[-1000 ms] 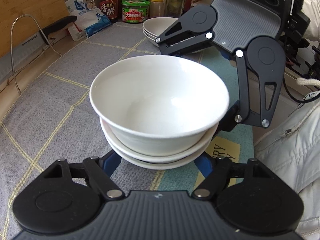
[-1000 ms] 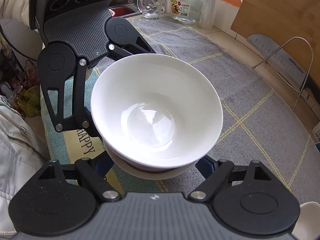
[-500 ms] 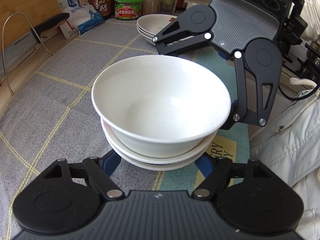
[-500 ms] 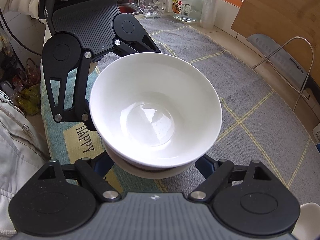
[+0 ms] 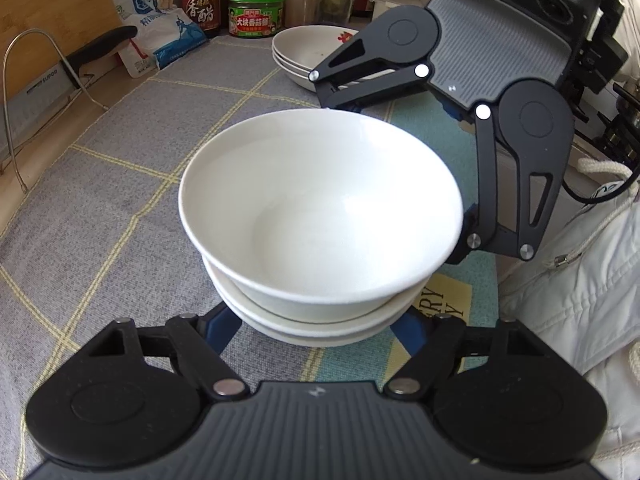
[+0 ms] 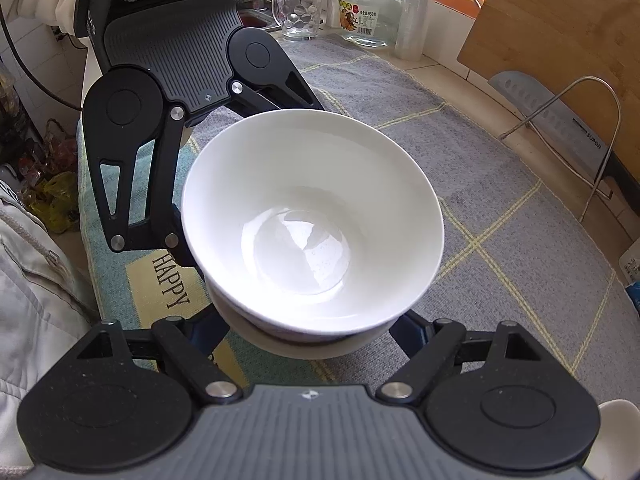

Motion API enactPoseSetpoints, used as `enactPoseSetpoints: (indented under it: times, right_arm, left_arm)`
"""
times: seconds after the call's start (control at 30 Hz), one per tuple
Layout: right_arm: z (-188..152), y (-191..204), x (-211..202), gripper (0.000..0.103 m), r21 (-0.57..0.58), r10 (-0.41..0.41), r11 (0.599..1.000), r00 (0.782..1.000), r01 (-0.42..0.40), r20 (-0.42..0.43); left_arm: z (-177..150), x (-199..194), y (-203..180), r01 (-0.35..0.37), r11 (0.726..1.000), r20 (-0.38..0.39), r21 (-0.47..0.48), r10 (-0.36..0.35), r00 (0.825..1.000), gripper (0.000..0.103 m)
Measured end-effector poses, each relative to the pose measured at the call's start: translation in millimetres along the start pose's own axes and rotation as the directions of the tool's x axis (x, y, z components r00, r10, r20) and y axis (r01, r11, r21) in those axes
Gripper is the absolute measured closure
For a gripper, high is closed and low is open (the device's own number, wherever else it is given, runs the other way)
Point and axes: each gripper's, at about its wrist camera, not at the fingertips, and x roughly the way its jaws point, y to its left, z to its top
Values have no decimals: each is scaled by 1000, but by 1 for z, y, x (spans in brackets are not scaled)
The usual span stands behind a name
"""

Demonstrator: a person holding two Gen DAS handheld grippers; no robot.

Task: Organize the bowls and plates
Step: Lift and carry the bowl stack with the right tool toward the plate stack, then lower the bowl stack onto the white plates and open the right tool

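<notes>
two hand-held grippers faced each other across a stack of white bowls (image 5: 320, 224) on a grey checked mat (image 5: 120, 184). the left gripper (image 5: 316, 322) reached in low, its blue fingers (image 5: 218, 326) disappearing under the flared rims on either side of the lowest bowl; the right gripper (image 6: 316, 330) did the same from the opposite side. the two-sided approach looked meant to cradle the stack by its narrower base, where a deep top bowl offers no easy hold, so all the bowls could be shifted as one.

whether either pair of jaws pressed on the porcelain could not be told: the jaws stood wide apart around the stack, but every fingertip was hidden beneath the overhanging bowls, and no contact showed. the stack appeared to rest on the mat directly between the two grippers, just ahead of each camera.

beyond the right gripper, as the left camera saw it, a second pile of shallow plates (image 5: 304, 50) sat near the condiment jars (image 5: 256, 12), partly blocked by the gripper's linkage. how many bowls made up the stack was hard to judge; three rims showed. a pale sleeve (image 5: 576, 288) edged the frame.
</notes>
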Motion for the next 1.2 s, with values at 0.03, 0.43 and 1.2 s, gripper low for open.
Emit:
enactPoseSetpoints:
  times: [0.03,0.43,1.2]
  right_arm:
    - [0,0,-1,14,-2,0,1000,1000,0,-1]
    - [-9,0,-29,14,-15,-19,1000,1000,19,14]
    - [-86,-64,-114,14,-4,-124,992,991,125,47]
  left_arm:
    - [1,0,-1,1,1000,-1,-1,-1,1000,24]
    - [27,0,-22,-30,999,16,19,29,999,24]
    - [135,54,-43,-61,991,65,116,54,996,24]
